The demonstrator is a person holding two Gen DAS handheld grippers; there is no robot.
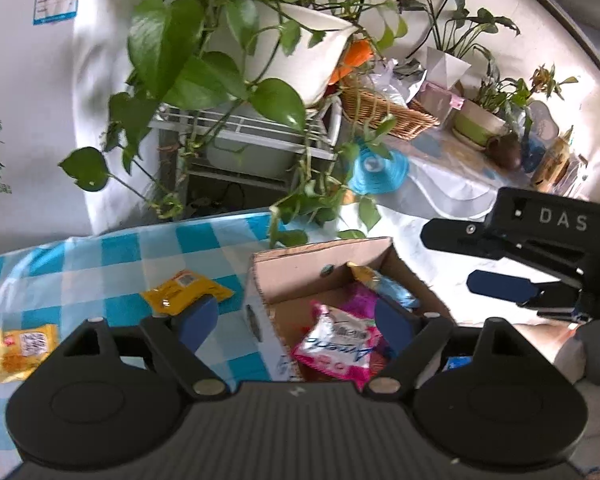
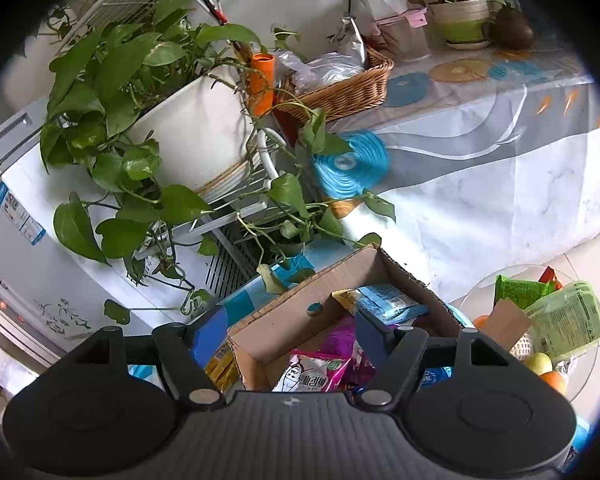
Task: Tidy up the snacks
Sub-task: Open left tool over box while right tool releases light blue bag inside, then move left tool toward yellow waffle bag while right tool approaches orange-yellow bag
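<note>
An open brown cardboard box (image 1: 324,276) sits on my blue-checked tablecloth (image 1: 112,252), holding a pink-and-white snack packet (image 1: 340,344) and blue ones. Two yellow packets (image 1: 184,292) lie left of it. My left gripper (image 1: 296,320) and right gripper (image 2: 290,332) are both released, empty.

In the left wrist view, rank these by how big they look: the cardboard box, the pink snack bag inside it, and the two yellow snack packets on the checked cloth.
1. Cardboard box, clearly largest.
2. Pink snack bag.
3. The two yellow packets, the one near the box and the one at the left edge, look about alike; fisheye stretch makes ranking them unsure.
</note>
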